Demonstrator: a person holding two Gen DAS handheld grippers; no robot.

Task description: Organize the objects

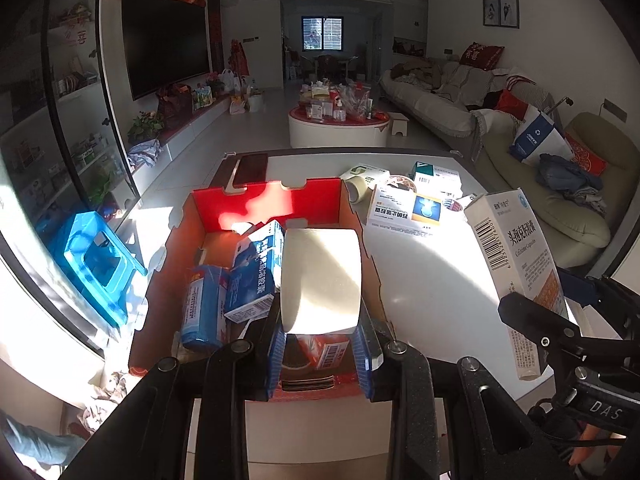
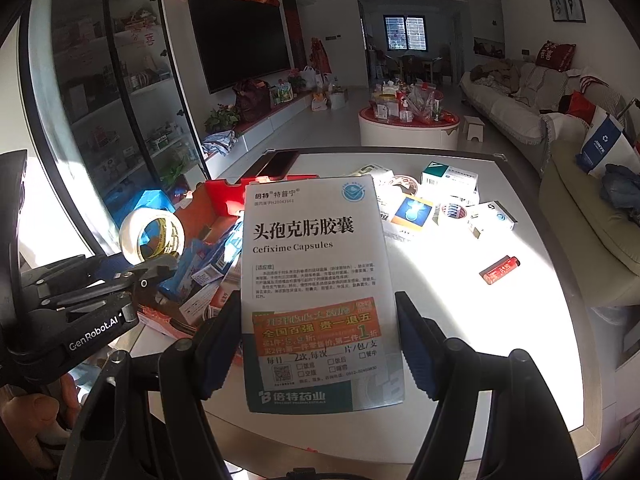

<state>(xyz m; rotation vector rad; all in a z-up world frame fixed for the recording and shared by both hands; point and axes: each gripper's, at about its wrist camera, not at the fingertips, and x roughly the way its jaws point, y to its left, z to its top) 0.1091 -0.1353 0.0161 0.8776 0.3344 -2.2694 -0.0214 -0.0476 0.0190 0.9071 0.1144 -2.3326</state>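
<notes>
My left gripper (image 1: 322,326) is shut on a cream tape roll (image 1: 321,280) and holds it over the red cardboard box (image 1: 276,200); the roll also shows in the right wrist view (image 2: 152,236). The box holds blue medicine boxes (image 1: 256,272) and a blue packet (image 1: 202,308). My right gripper (image 2: 318,344) is shut on a white Cefixime Capsules box (image 2: 316,292), held upright above the white table (image 2: 460,280), right of the cardboard box. That medicine box shows in the left wrist view (image 1: 516,264).
Loose medicine boxes (image 1: 408,208) and tape rolls (image 1: 360,188) lie at the table's far side. A red lighter (image 2: 500,270) lies at the right. A dark phone (image 1: 250,168) lies behind the cardboard box. A blue stool (image 1: 96,264) stands left of the table.
</notes>
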